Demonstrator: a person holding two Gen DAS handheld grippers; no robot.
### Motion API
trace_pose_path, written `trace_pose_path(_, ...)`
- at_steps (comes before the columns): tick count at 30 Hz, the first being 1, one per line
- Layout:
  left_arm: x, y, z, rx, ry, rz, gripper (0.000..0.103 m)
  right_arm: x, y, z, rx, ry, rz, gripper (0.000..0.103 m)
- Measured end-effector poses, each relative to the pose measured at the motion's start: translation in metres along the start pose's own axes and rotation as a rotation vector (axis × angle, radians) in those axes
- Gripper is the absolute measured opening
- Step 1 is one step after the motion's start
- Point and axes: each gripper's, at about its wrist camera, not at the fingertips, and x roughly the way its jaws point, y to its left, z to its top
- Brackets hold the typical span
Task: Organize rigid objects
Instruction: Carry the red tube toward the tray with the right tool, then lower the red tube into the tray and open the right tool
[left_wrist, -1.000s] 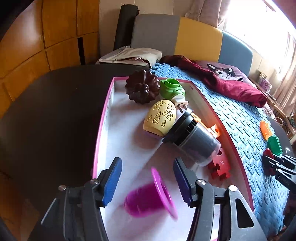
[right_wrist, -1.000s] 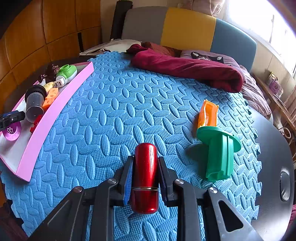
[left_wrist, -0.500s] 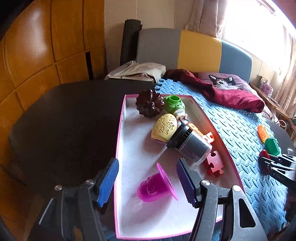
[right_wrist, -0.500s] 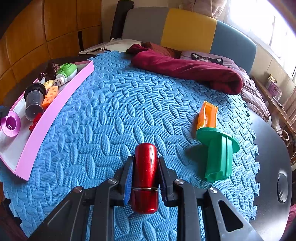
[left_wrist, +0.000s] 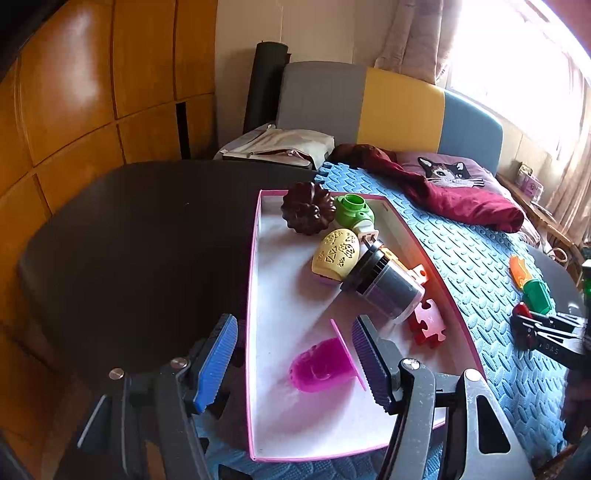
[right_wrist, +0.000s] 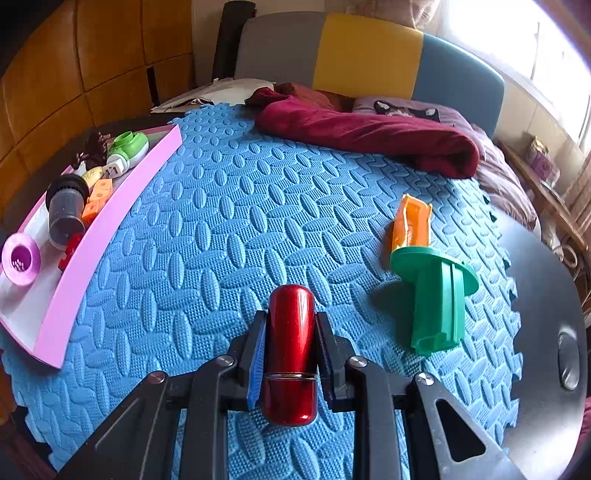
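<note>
left gripper (left_wrist: 291, 363): jaws apart, empty, above near end of pink tray (left_wrist: 252, 295) | magenta cup (left_wrist: 323, 365): on its side in tray, probably untouched | right gripper (right_wrist: 290, 347): clamped on red capsule (right_wrist: 291, 350) over blue mat (right_wrist: 221, 229)

wood-panelled wall (left_wrist: 92, 92), tricolour sofa (left_wrist: 388, 107), bright window (left_wrist: 517, 55)

Right gripper (right_wrist: 290, 354) clamps red capsule (right_wrist: 291, 347) above blue mat (right_wrist: 229, 229).
</note>
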Motion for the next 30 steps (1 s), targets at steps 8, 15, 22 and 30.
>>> trace_pose_path(8, -0.001, 0.007, -0.002, -0.016, -0.004, -0.003, 0.066, -0.01, 0.027, -0.001, 0.008, -0.002, 0.082, 0.024)
trace_pose_path(15, -0.003, 0.024, -0.002, -0.052, -0.014, 0.016, 0.065, -0.038, 0.078, 0.015, -0.052, -0.081, 0.206, 0.024)
trace_pose_path(22, -0.005, 0.045, 0.001, -0.101, -0.029, 0.047, 0.065, -0.053, 0.147, 0.031, -0.151, -0.116, 0.335, 0.024)
trace_pose_path(30, -0.001, 0.055, -0.004, -0.125, -0.011, 0.062, 0.065, -0.013, 0.201, 0.036, -0.181, -0.024, 0.386, 0.024)
